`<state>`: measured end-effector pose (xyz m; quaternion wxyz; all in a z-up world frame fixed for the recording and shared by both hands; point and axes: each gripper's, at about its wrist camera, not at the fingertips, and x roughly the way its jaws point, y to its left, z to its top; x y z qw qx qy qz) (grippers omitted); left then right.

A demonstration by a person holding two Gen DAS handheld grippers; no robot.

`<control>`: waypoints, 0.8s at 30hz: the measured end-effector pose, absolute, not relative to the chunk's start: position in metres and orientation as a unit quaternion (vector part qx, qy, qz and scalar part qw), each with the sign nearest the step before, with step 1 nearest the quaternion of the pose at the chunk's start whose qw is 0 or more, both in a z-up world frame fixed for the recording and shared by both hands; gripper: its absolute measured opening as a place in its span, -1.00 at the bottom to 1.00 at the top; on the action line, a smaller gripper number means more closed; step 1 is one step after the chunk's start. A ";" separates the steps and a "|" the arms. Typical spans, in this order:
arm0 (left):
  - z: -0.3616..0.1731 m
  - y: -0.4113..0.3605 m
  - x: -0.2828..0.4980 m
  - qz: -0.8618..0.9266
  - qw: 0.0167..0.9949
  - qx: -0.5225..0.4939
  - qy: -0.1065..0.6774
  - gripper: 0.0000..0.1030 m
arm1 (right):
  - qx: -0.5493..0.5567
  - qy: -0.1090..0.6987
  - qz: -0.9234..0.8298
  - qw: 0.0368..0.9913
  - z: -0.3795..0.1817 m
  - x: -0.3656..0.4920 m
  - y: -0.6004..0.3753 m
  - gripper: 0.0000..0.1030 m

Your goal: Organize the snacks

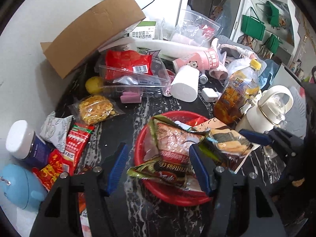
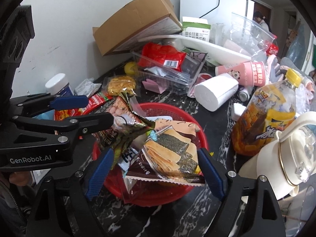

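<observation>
Left gripper (image 1: 158, 167) fingers parted and angled down, right gripper (image 2: 156, 169) fingers spread wide

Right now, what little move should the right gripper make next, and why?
Probably lift the right gripper straight up, out of the red basket. Its fingers stand wide apart around the seaweed snack packet, which already lies in the basket, so that packet looks delivered.

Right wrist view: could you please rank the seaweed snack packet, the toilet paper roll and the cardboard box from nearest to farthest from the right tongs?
1. Seaweed snack packet: between the right tongs, in the red basket.
2. Toilet paper roll: beyond the basket, to the right.
3. Cardboard box: at the back, by the wall.
</observation>
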<state>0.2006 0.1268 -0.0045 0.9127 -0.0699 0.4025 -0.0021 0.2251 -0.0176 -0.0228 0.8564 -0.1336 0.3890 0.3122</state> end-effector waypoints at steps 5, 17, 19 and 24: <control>0.000 0.128 0.194 0.005 0.914 -0.066 0.399 0.22 | -0.140 0.375 0.303 0.865 -0.013 0.218 -0.023 0.74; 0.018 0.116 0.178 0.016 0.918 -0.050 0.392 0.22 | -0.115 0.353 0.276 0.886 0.010 0.202 -0.046 0.74; 0.024 0.112 0.172 0.019 0.920 -0.044 0.389 0.22 | -0.110 0.349 0.272 0.890 0.015 0.198 -0.050 0.74; 0.040 0.102 0.157 0.021 0.926 -0.030 0.377 0.22 | -0.097 0.334 0.267 0.899 0.030 0.185 -0.060 0.74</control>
